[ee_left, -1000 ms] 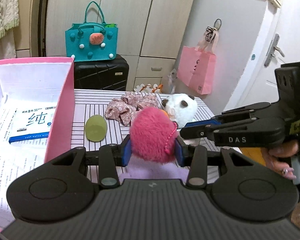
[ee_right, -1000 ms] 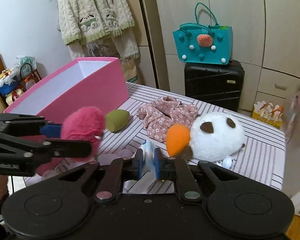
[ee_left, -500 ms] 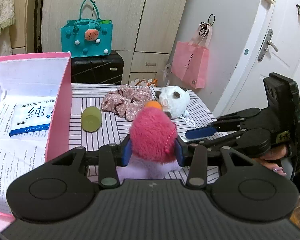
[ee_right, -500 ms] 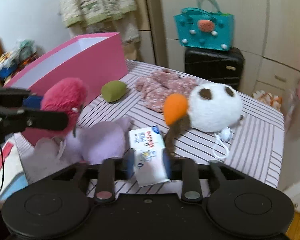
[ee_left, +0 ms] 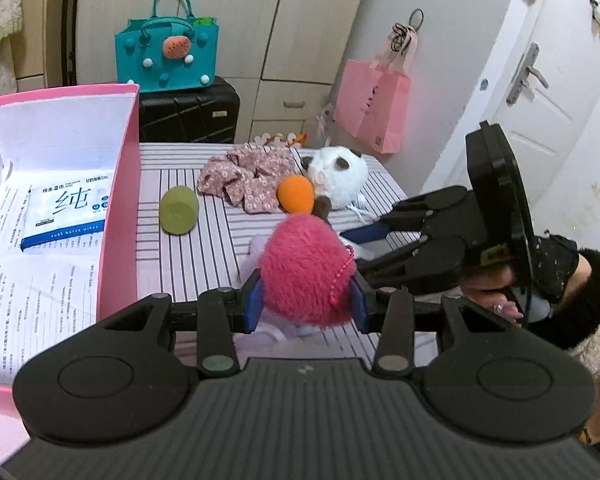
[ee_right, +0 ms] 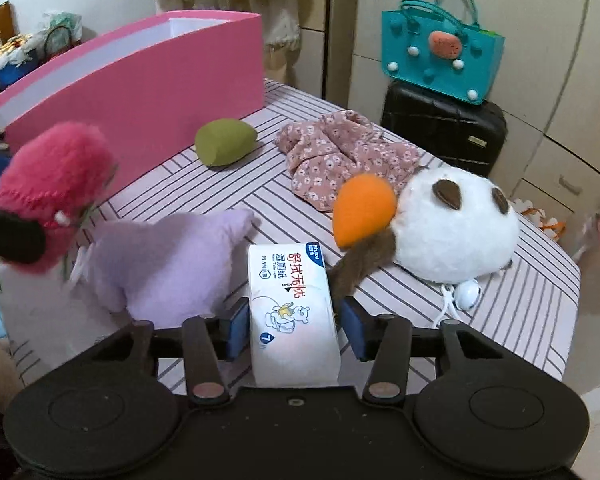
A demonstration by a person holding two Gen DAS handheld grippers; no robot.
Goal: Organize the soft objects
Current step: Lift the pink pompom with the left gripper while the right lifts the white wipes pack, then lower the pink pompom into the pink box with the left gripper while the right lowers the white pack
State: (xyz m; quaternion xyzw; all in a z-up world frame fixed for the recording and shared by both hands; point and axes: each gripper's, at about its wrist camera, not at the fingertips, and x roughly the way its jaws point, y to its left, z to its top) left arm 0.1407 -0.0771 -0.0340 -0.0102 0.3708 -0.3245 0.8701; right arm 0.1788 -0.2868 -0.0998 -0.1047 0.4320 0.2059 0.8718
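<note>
The left gripper is clenched on a fluffy magenta plush ball, lifted beside the pink cardboard box, likely its destination. The right gripper, jaws just widening, straddles a white wet-wipe packet on the striped tabletop, unpressed.

Striped worktop has a pink box, green sponge, floral cloth, panda plush, lilac plush and wipes pack sitting on it.
</note>
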